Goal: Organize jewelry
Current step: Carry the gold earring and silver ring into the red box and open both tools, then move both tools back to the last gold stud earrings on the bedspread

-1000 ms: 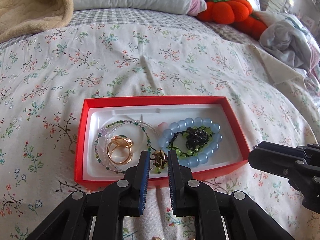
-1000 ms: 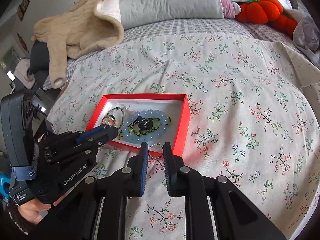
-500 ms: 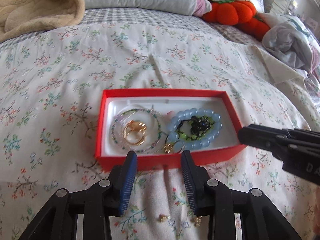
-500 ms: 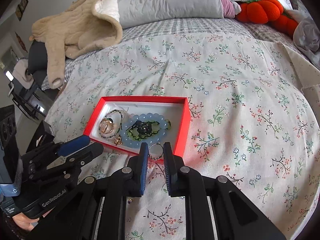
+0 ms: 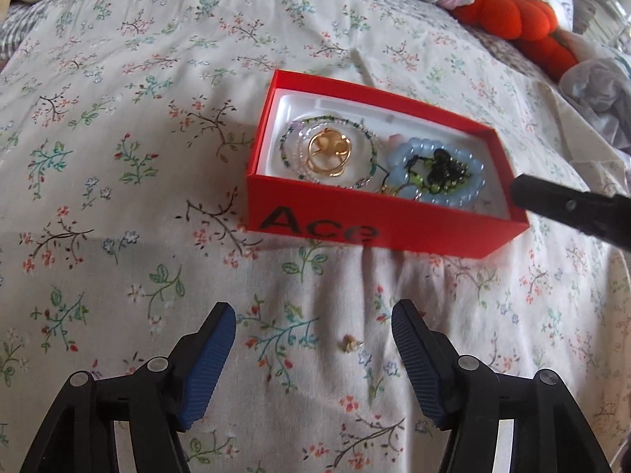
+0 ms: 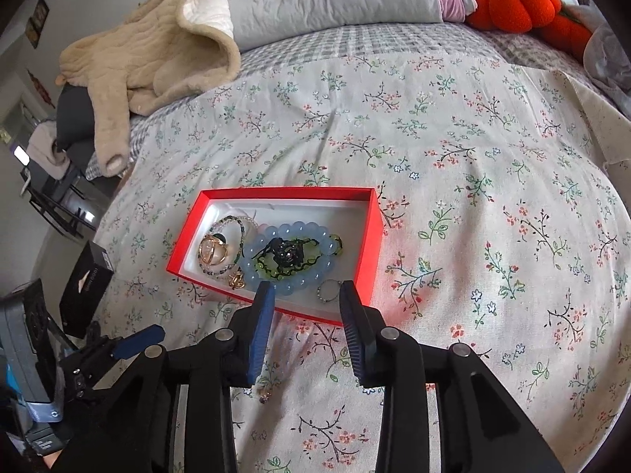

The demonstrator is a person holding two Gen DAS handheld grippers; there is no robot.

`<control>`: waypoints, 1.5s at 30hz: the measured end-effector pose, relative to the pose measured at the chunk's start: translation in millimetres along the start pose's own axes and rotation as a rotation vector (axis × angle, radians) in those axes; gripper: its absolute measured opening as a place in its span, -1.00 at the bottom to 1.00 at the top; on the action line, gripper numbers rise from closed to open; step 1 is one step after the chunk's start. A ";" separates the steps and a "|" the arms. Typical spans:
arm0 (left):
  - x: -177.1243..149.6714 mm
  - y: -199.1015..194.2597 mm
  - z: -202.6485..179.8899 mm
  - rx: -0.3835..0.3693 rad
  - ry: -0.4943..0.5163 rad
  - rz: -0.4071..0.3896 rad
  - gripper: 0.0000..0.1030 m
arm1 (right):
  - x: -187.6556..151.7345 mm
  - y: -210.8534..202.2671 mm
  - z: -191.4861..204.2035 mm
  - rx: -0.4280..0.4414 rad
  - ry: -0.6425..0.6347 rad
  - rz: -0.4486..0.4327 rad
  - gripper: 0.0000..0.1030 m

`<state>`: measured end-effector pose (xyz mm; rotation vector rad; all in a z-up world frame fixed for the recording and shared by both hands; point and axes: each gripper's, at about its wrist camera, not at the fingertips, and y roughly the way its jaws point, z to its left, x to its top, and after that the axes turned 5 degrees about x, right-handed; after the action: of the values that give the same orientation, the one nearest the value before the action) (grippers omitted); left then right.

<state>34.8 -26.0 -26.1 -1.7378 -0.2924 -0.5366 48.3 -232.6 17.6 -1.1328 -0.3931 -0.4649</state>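
Jewelry fills a red box [image 6: 372, 232] lying on the flowered bedspread [image 6: 473, 157], at centre left of the right wrist view and right of centre in the left wrist view. Inside its white lining, a gold ring [image 5: 329, 152] sits within a loop of thin beaded bracelets [image 5: 290, 146] toward the box's left end; a blue bead bracelet [image 6: 292, 256] circles a dark green-and-black piece [image 6: 286, 256] to the right of it. A small silver ring [image 6: 328, 291] lies in the box's near right corner, just beyond the right hand-held gripper [image 6: 303, 303], whose jaws are opening with nothing pressed between them. At the bottom of the left wrist view, the left hand-held gripper [image 5: 313, 323] hovers over the bedspread, its jaws opening wide around empty air; a small gold earring [image 5: 349, 342] lies on the cloth between its blue pads [image 5: 207, 366]. An orange plush pumpkin [image 6: 520, 6] rests in the upper right.
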 end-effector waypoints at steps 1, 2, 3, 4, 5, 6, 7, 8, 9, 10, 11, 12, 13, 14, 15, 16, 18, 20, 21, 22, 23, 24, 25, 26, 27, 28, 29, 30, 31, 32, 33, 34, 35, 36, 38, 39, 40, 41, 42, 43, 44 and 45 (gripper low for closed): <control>-3.0 -1.4 0.9 0.016 -0.005 -0.013 0.34 | -1.5 -2.9 0.1 0.002 -0.003 -0.002 -0.22; -6.7 -2.9 2.4 0.037 -0.020 -0.029 0.34 | -3.4 -5.5 0.1 0.001 -0.007 -0.001 -0.15; -10.7 -4.6 4.7 0.055 -0.034 -0.043 0.34 | -6.0 -7.8 0.4 0.000 -0.013 0.001 -0.10; -15.0 -5.7 6.6 0.067 -0.049 -0.057 0.35 | -9.3 -10.4 1.0 -0.003 -0.022 -0.001 -0.03; -18.6 -6.1 9.1 0.073 -0.062 -0.066 0.35 | -13.4 -12.7 1.7 -0.004 -0.031 -0.002 0.02; -23.6 -5.4 11.7 0.080 -0.076 -0.073 0.35 | -18.5 -14.4 2.5 -0.004 -0.041 0.000 0.03; -27.7 -3.9 14.9 0.088 -0.088 -0.075 0.35 | -23.5 -15.5 3.2 -0.003 -0.050 0.005 0.04; -32.9 -2.2 17.9 0.096 -0.099 -0.081 0.35 | -29.9 -15.6 4.1 -0.003 -0.061 0.013 0.05; -37.0 -0.2 21.0 0.106 -0.105 -0.087 0.35 | -37.1 -15.0 5.6 -0.011 -0.076 0.023 0.05; -42.5 2.4 23.6 0.118 -0.108 -0.090 0.35 | -44.5 -13.1 6.6 -0.030 -0.093 0.034 0.05; -47.6 5.2 26.0 0.135 -0.110 -0.090 0.35 | -51.8 -10.1 8.3 -0.056 -0.112 0.049 0.05; -51.9 8.0 28.0 0.148 -0.112 -0.090 0.35 | -57.8 -6.6 9.5 -0.076 -0.133 0.070 0.05; -57.2 9.2 28.6 0.152 -0.104 -0.101 0.35 | -63.4 -3.3 10.6 -0.089 -0.154 0.087 0.05; -61.8 8.6 27.5 0.155 -0.084 -0.124 0.35 | -68.1 -1.6 11.0 -0.097 -0.167 0.096 0.05; -64.7 8.4 24.8 0.163 -0.060 -0.142 0.35 | -71.6 0.0 10.9 -0.106 -0.175 0.102 0.05; -67.8 9.7 21.5 0.174 -0.031 -0.153 0.35 | -74.4 1.3 9.8 -0.115 -0.178 0.109 0.05; -73.2 13.7 12.7 0.210 0.040 -0.169 0.37 | -78.4 3.5 6.3 -0.122 -0.164 0.118 0.05; -74.9 14.7 7.1 0.216 0.082 -0.175 0.39 | -82.3 6.5 1.0 -0.127 -0.131 0.130 0.05; -74.0 14.8 6.2 0.202 0.092 -0.171 0.39 | -84.2 8.4 -1.5 -0.129 -0.117 0.138 0.05; -71.9 15.4 5.2 0.190 0.103 -0.167 0.40 | -86.0 10.5 -3.8 -0.134 -0.106 0.146 0.05; -70.5 16.4 3.9 0.181 0.120 -0.163 0.40 | -87.5 12.0 -5.3 -0.141 -0.097 0.153 0.05; -70.0 16.9 2.5 0.170 0.139 -0.157 0.40 | -89.0 13.6 -7.9 -0.148 -0.087 0.159 0.05; -69.9 17.5 0.1 0.153 0.166 -0.150 0.39 | -90.0 14.8 -10.5 -0.154 -0.077 0.164 0.05; -69.0 18.3 -2.2 0.134 0.195 -0.145 0.38 | -91.4 15.3 -13.7 -0.164 -0.071 0.163 0.05; -68.4 18.4 -4.3 0.118 0.217 -0.141 0.34 | -92.8 15.1 -16.6 -0.184 -0.065 0.156 0.05; -68.3 17.9 -5.8 0.101 0.233 -0.140 0.23 | -94.2 14.3 -19.2 -0.211 -0.058 0.148 0.05; -68.9 16.8 -7.0 0.086 0.243 -0.139 0.12 | -94.9 13.6 -20.3 -0.228 -0.063 0.141 0.05; -68.9 16.3 -6.5 0.068 0.247 -0.141 0.08 | -95.5 12.3 -20.3 -0.239 -0.073 0.134 0.05; -69.3 15.9 -6.0 0.052 0.244 -0.142 0.03 | -96.0 11.5 -19.0 -0.250 -0.088 0.127 0.05; -68.4 16.7 -5.7 0.037 0.241 -0.141 -0.02 | -96.8 11.1 -17.0 -0.262 -0.106 0.122 0.05; -66.8 17.5 -6.7 0.023 0.240 -0.141 -0.06 | -97.5 11.0 -14.4 -0.268 -0.125 0.118 0.05; -64.8 18.1 -8.3 0.005 0.239 -0.139 -0.16 | -98.0 11.5 -12.1 -0.271 -0.147 0.112 0.05; -62.9 18.9 -9.7 -0.011 0.240 -0.137 -0.22 | -98.3 12.6 -10.3 -0.275 -0.163 0.106 0.05; -62.1 20.4 -11.7 -0.016 0.243 -0.135 -0.22 | -98.1 14.4 -9.3 -0.280 -0.171 0.103 0.05; -60.1 22.3 -13.1 -0.020 0.244 -0.134 -0.28 | -95.5 18.7 -9.3 -0.279 -0.162 0.100 0.05; -59.3 22.3 -13.6 -0.024 0.241 -0.133 -0.30 | -94.1 19.8 -9.4 -0.275 -0.156 0.096 0.05; -57.9 23.0 -14.4 -0.028 0.238 -0.132 -0.36 | -92.4 20.6 -9.5 -0.273 -0.151 0.092 0.05; -56.6 23.6 -15.3 -0.032 0.237 -0.131 -0.41 | -91.3 20.8 -9.8 -0.272 -0.148 0.091 0.05; -55.8 24.5 -16.4 -0.035 0.238 -0.131 -0.44 | -90.6 20.9 -9.2 -0.273 -0.146 0.091 0.05; -54.5 25.8 -17.4 -0.034 0.240 -0.132 -0.49 | -90.9 20.6 -8.8 -0.273 -0.143 0.090 0.05; -53.8 26.9 -20.3 -0.033 0.245 -0.133 -0.53 | -91.4 20.5 -8.5 -0.272 -0.140 0.090 0.05; -53.2 28.0 -23.4 -0.036 0.252 -0.134 -0.56 | -90.0 23.0 -5.9 -0.272 -0.137 0.090 0.05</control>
<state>-2.4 -50.5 -72.8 -1.6715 -0.2222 -0.8544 -14.4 -216.3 -49.2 -1.4456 -0.4039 -0.3698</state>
